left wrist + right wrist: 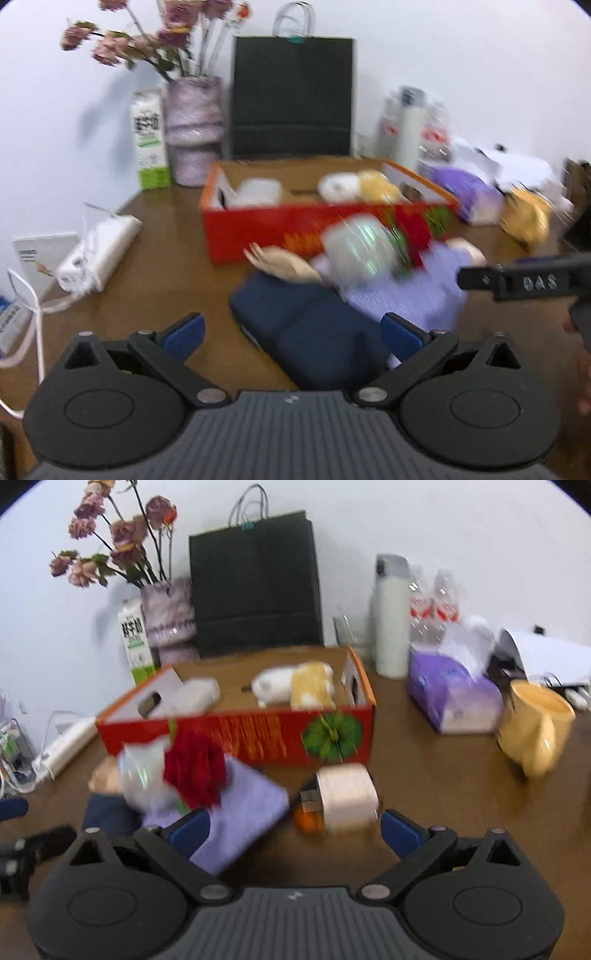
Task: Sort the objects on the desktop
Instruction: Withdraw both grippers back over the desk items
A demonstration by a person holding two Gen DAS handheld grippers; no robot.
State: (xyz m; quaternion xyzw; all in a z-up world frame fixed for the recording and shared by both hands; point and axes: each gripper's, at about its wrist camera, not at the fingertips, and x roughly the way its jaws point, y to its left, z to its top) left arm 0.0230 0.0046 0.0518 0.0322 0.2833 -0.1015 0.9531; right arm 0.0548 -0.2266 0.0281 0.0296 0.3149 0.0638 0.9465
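table (pixel 424 768): brown wood look, smooth, dull sheen
red box (pixel 258 734): printed cardboard outside, raw brown card inside
lilac cloth (pixel 243 812), just ahead of the right gripper's left finger: soft ribbed fabric, matt
navy pouch (pixel 314 343), between the left gripper's fingers: matt cloth
yellow mug (pixel 535 731): glossy glazed ceramic
black bag (pixel 255 583): matt paper
flask (pixel 391 624): smooth white body, metal-look cap

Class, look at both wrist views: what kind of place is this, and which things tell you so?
Probably an office or home desk: a brown desktop against a white wall, holding a power strip, tissue pack and mug.
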